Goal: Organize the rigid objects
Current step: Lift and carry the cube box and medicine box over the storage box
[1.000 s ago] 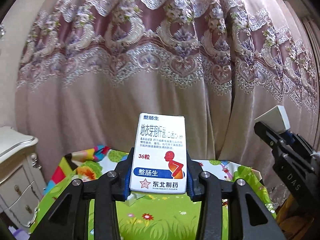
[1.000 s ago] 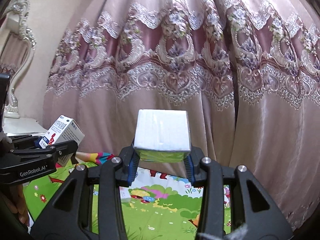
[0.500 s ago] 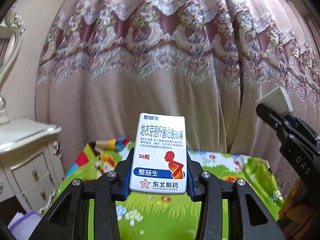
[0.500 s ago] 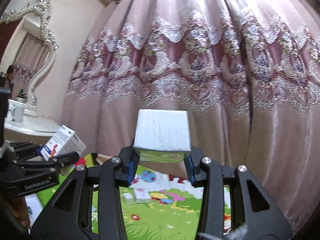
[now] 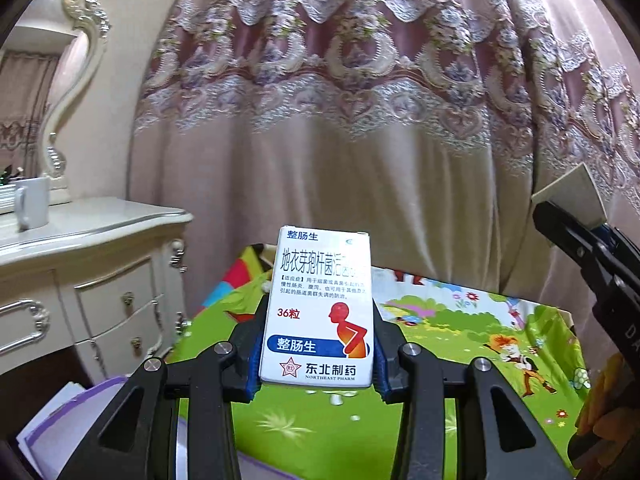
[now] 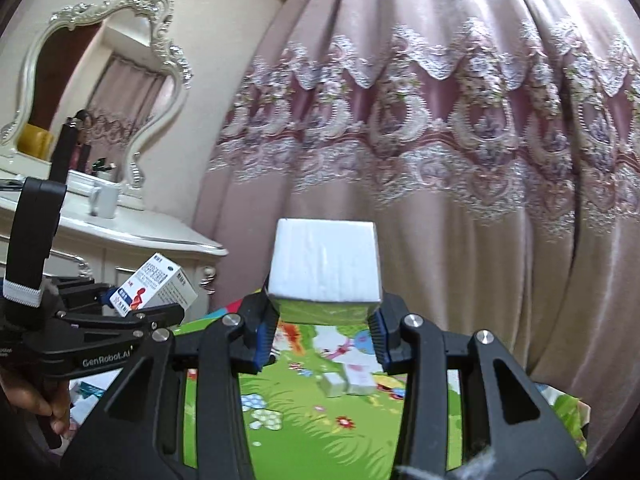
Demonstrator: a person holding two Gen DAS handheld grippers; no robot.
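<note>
My left gripper [image 5: 316, 364] is shut on a white medicine box [image 5: 318, 308] with blue and red print, held upright above the green cartoon-print table cover [image 5: 460, 332]. My right gripper [image 6: 322, 328] is shut on a plain white box [image 6: 324, 266], carried above the same cover [image 6: 320, 424]. In the right wrist view the left gripper [image 6: 156, 312] shows at the left with its medicine box [image 6: 154, 290]. In the left wrist view the right gripper's finger [image 5: 580, 248] and its white box [image 5: 576, 196] show at the right edge. Two small white boxes [image 6: 350, 380] lie on the cover below.
A cream dresser [image 5: 80, 280] with drawers stands at the left, bearing a white mug [image 5: 32, 200] and an ornate mirror [image 6: 100, 92]. A pink embroidered curtain [image 5: 360, 120] hangs close behind the table. Purple-edged papers [image 5: 60, 428] lie at the lower left. A hand [image 6: 36, 396] holds the left gripper.
Both grippers have swung leftward and sunk a little with their boxes still held; the dresser, mug and mirror have come into view at the left.
</note>
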